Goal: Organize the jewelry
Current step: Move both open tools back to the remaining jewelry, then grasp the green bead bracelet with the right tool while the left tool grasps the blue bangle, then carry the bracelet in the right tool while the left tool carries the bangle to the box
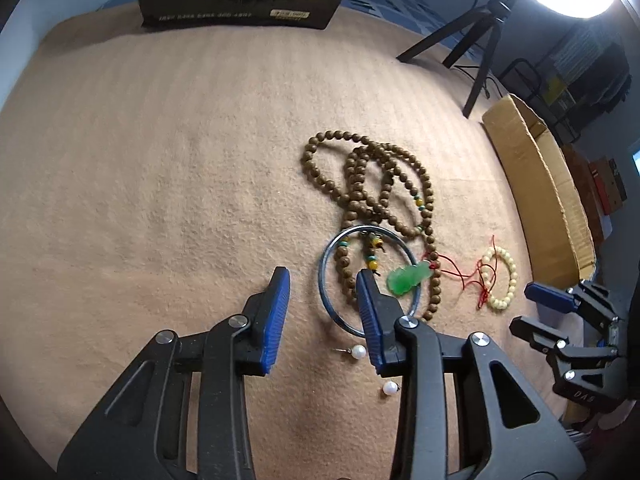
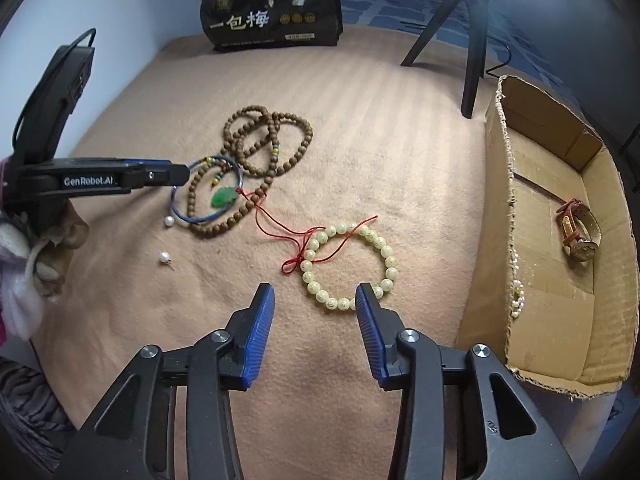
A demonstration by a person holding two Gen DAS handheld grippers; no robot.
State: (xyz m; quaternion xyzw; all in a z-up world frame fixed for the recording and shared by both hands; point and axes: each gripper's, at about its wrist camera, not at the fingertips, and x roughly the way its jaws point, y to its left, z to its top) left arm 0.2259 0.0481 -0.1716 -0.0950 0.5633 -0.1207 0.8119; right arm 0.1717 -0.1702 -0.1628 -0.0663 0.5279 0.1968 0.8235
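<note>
My left gripper (image 1: 322, 276) hangs open over the left rim of a blue metal bangle (image 1: 320, 288), with nothing pressed between the pads. A brown wooden bead necklace (image 1: 372, 184) and a green jade pendant (image 1: 408, 278) on a red cord overlap the bangle. Two pearl earrings (image 1: 359, 351) (image 1: 390, 389) lie near the fingers. My right gripper (image 2: 314, 290) is open above the near edge of a pale bead bracelet (image 2: 388, 252); its right finger meets the beads, but I cannot tell if it touches them. The left gripper (image 2: 184, 174) shows side-on beside the bangle (image 2: 241, 179).
A cardboard box (image 2: 500, 208) at the right holds a watch (image 2: 580, 236) and a small pearl bracelet (image 2: 518, 300). A black printed bag (image 2: 272, 12) stands at the back of the tan cloth. Tripod legs (image 2: 472, 60) stand behind the box. A person's hand is at the left edge.
</note>
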